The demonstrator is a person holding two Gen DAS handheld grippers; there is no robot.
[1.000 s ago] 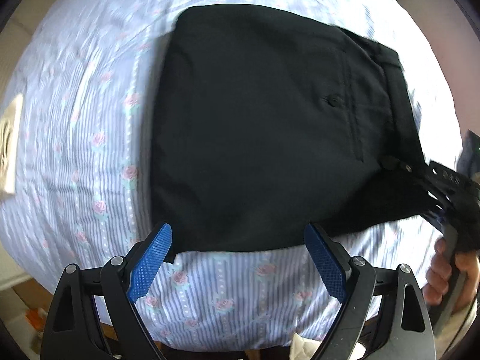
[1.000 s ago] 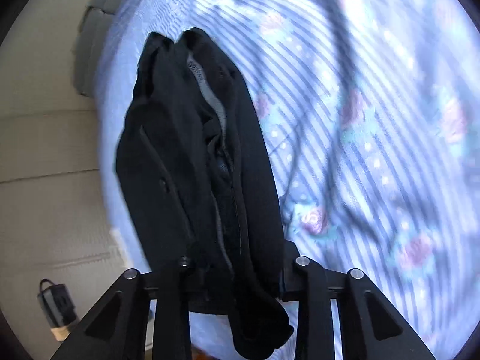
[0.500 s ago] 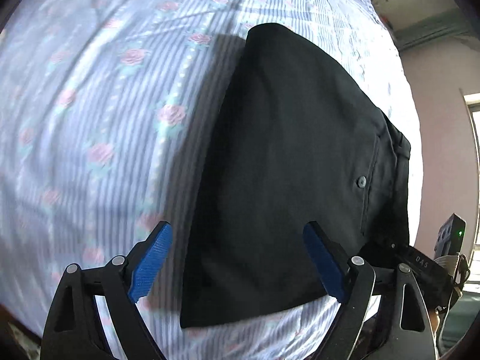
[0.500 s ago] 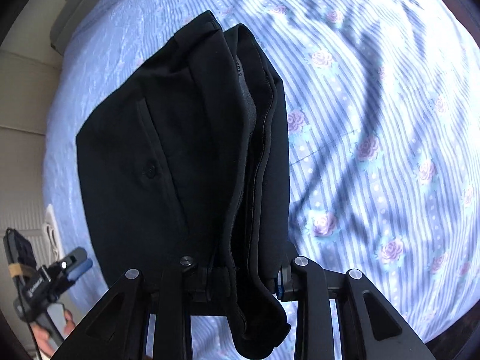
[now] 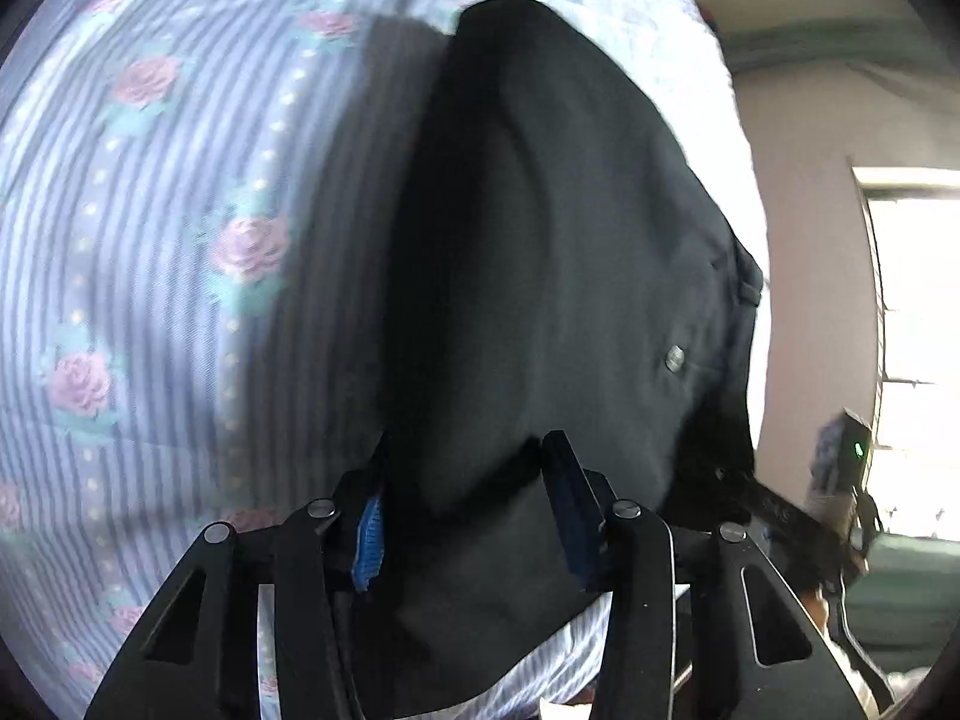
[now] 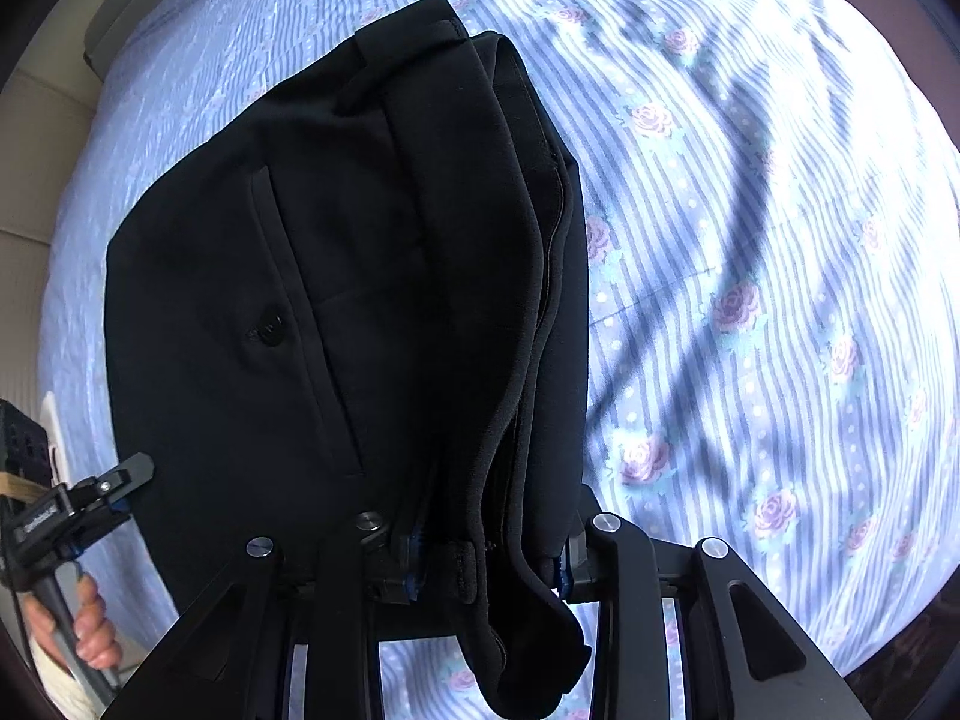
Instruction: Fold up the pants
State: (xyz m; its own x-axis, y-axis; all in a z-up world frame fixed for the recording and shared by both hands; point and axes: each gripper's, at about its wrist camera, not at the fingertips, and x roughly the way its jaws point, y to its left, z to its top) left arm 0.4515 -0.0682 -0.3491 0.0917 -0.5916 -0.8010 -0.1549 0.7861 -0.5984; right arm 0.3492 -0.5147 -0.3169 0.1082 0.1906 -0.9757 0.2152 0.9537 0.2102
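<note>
The black pants (image 5: 570, 252) lie folded into a thick bundle on the striped floral bedsheet (image 5: 150, 210). My left gripper (image 5: 468, 516) is shut on the near folded edge of the pants, its blue pads pressed into the cloth. My right gripper (image 6: 486, 552) is shut on the waistband end of the pants (image 6: 336, 276), where several layers bunch between the fingers. A back pocket button (image 6: 270, 321) shows on top. The left gripper also shows at the left edge of the right wrist view (image 6: 120, 474).
The bedsheet (image 6: 750, 240) covers the bed around the pants. A pink wall and a bright window (image 5: 912, 330) stand beyond the bed's right side. A beige floor (image 6: 24, 180) lies past the bed's far left edge.
My left gripper moved forward onto the near edge of the pants and closed from wide open to shut on the cloth. The right gripper kept its hold on the waistband end.
</note>
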